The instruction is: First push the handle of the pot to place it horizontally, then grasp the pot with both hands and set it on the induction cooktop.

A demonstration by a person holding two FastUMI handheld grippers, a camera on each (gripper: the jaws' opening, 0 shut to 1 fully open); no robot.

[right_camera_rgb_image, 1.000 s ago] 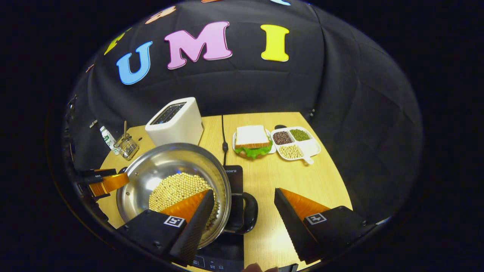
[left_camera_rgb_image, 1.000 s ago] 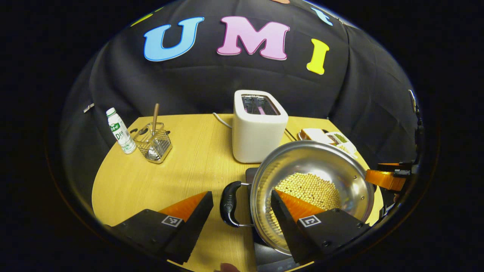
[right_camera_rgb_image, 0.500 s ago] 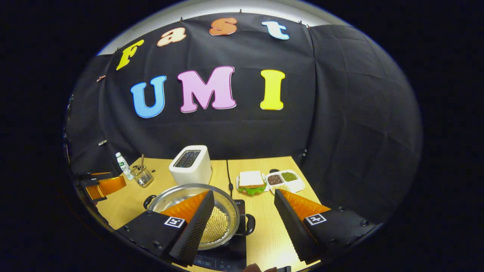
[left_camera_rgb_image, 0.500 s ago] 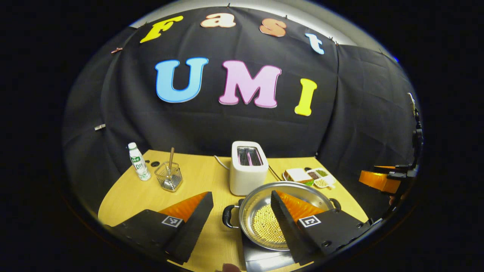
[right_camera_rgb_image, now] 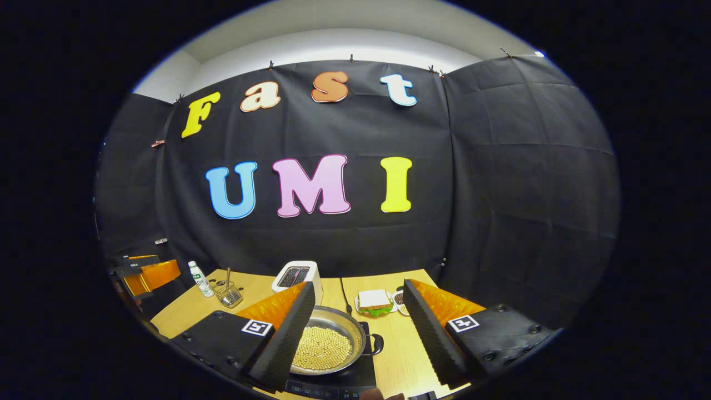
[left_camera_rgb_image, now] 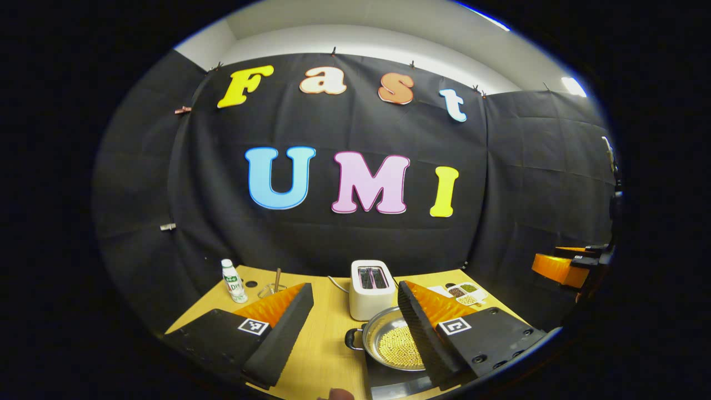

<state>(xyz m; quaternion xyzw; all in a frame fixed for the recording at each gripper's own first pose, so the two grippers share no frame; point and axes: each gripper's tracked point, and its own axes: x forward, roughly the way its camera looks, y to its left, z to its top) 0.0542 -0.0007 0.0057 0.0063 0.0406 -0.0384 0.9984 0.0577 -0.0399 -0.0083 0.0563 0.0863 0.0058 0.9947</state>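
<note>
- Both tongs have pulled up and back from the pot [left_camera_rgb_image: 397,344] within the last second — it looks small and far below now.
- Left tongs [left_camera_rgb_image: 355,328] and right tongs [right_camera_rgb_image: 358,333] gape wide, gripping nothing.
- Pot, full of yellow beans, sits on the induction cooktop [right_camera_rgb_image: 333,383] on the worktop [left_camera_rgb_image: 328,355], side handles level.
- I judge the placing finished — only retreat remains.
</note>
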